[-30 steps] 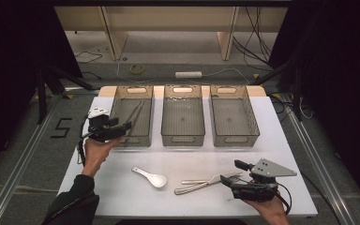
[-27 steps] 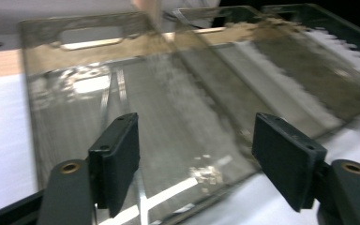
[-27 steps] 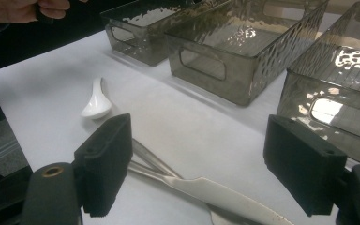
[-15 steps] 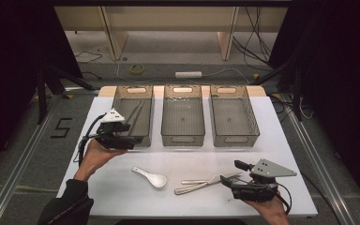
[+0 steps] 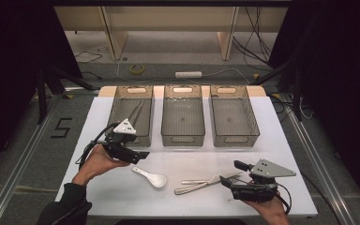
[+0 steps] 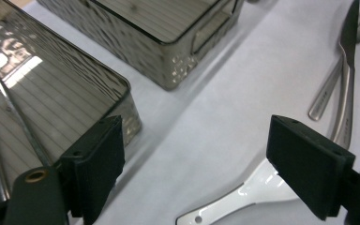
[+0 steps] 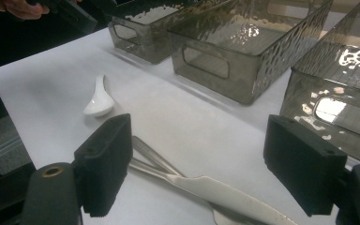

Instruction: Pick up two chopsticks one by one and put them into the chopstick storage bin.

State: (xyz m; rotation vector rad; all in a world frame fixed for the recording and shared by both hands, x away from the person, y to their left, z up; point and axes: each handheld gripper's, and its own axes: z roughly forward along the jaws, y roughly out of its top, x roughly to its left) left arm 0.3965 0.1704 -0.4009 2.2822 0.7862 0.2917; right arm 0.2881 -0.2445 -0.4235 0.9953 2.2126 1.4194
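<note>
Nearest edge, right: right gripper (image 5: 225, 180) held low over the white table (image 5: 272, 140), jaws wide apart and empty, aimed left toward knife and fork (image 5: 206, 183). In the right gripper view, knife (image 7: 225, 192) and fork lying flat just past the jaws, long axes side by side, handles toward the far left.

Mid-table: white spoon (image 5: 150, 176) flat on the surface, long axis slanted, handle up-left, bowl down-right toward the cutlery. Handle end seen between the jaws in the left gripper view (image 6: 243, 199), untouched.

Left: left gripper (image 5: 143, 154) level, pointing right, just above the spoon's handle; jaws just opening, now wide, nothing held. Left hand (image 5: 96, 161) under the body.

Farther: three grey bins (image 5: 183, 115) in a row.
</note>
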